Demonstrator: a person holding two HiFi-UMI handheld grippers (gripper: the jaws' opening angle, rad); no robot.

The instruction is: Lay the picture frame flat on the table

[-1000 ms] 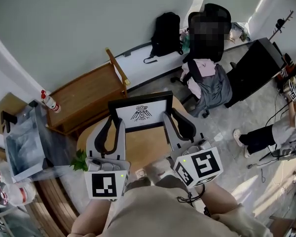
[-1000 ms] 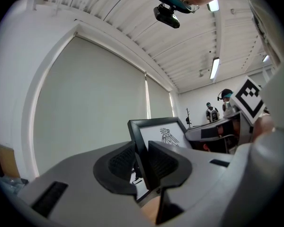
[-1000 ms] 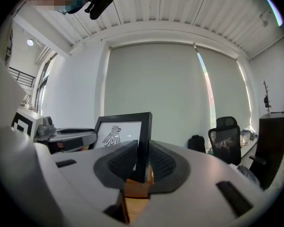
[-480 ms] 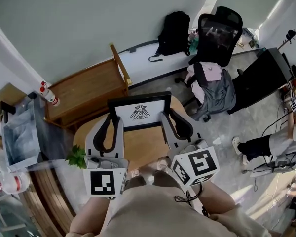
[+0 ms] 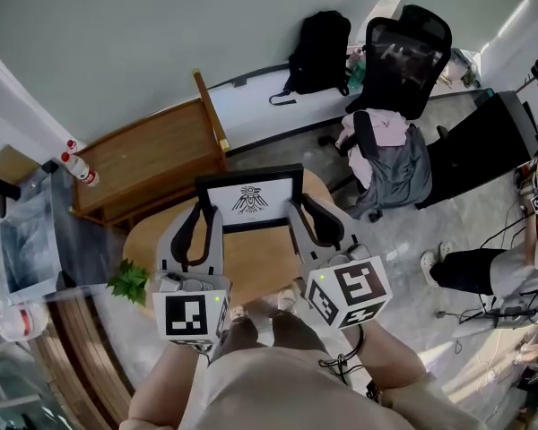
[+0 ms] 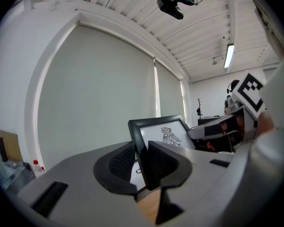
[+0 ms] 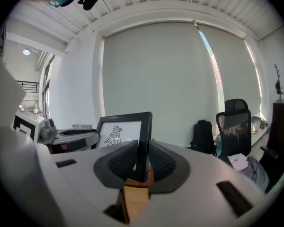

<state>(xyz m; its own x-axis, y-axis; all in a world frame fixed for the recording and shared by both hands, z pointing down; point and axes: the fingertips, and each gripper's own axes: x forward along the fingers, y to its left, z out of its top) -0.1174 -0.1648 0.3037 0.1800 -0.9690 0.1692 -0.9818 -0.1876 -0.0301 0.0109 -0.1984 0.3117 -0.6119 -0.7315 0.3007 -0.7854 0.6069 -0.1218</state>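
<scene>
The black picture frame (image 5: 249, 200) holds a white sheet with a dark bird drawing and stands nearly upright over the round wooden table (image 5: 251, 262). My left gripper (image 5: 198, 232) is shut on the frame's left edge and my right gripper (image 5: 313, 226) on its right edge. The left gripper view has the frame (image 6: 163, 132) leaning away between the dark pads of the left gripper (image 6: 141, 162). From the right gripper view, the frame's side bar (image 7: 143, 136) runs straight up between the pads of the right gripper (image 7: 142, 162), with a strip of table wood below.
A wooden bench (image 5: 152, 164) stands behind the table, with a spray bottle (image 5: 79, 170) and a grey bin (image 5: 27, 240) at the left. A green plant (image 5: 128, 280) sits by the table's left rim. An office chair (image 5: 403, 47), backpack (image 5: 318, 52) and a seated person (image 5: 484, 262) are at the right.
Both grippers keep their hold on the frame's edges and the frame stays nearly upright. The head view has drifted slightly, so the room appears shifted.
</scene>
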